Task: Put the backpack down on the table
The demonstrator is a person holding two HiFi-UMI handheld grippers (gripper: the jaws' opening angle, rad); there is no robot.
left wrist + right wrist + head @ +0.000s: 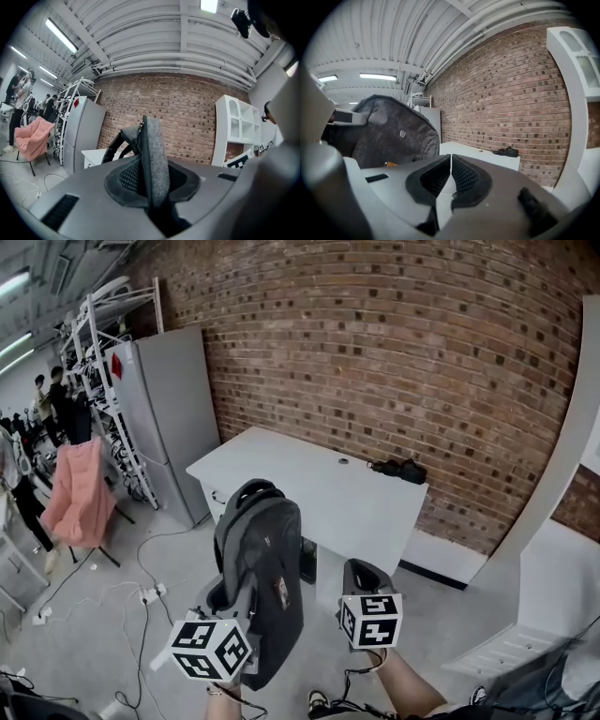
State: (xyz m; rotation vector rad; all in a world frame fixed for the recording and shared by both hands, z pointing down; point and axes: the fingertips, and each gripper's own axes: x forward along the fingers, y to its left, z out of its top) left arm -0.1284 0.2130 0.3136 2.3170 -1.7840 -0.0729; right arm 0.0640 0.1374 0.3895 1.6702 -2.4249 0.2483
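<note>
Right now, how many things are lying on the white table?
2: a dark bundle at the table's far right corner by the brick wall, and a small round thing just left of it. The backpack may hide more.

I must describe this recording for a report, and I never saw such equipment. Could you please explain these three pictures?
There is no robot: a person holds a two-jaw gripper in each hand. One picture comes from a camera on the person's head, looking down; the other two from cameras riding on the grippers. The left gripper is clamped on a grey padded part of the backpack, which hangs in the air. The right gripper is shut and empty. Ahead stands a white table by a brick wall, with a small dark object on it.
</note>
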